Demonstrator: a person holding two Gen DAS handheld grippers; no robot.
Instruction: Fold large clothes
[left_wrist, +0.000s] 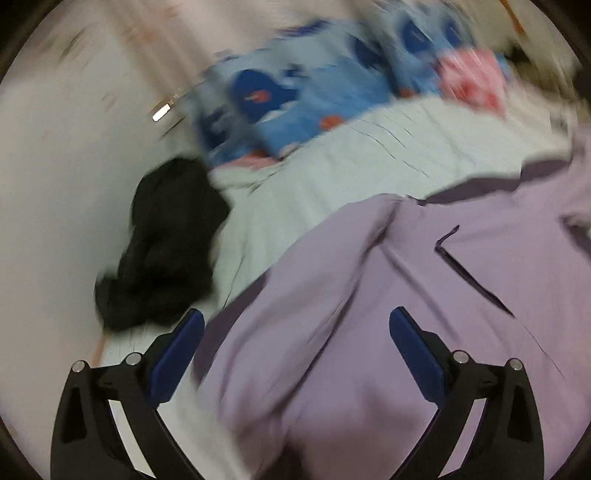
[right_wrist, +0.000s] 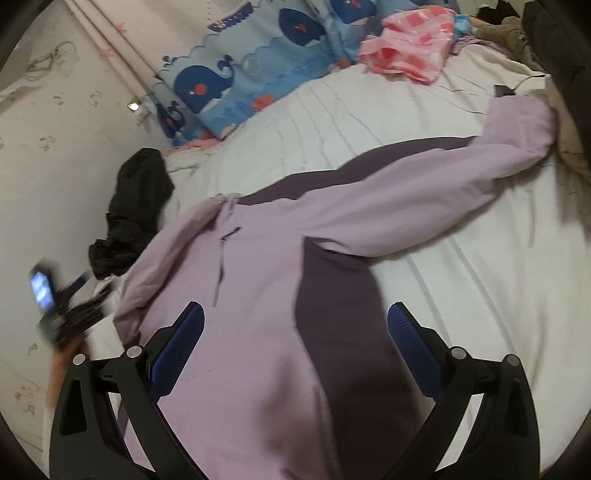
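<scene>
A lilac jacket with dark purple panels lies spread on a white bed. One sleeve stretches toward the upper right. My right gripper hangs open over the jacket's body, its blue pads wide apart and nothing pinched between them. My left gripper is also open above the jacket's lilac cloth, at its left part near a zipped pocket; the cloth lies under the fingers, not held. In the right wrist view the left gripper shows as a blur at the jacket's left edge.
A black garment is bunched at the bed's left edge against the wall. Blue whale-print bedding and a pink checked cloth lie at the far end. Beige clothes and a small black item with a cable sit at right.
</scene>
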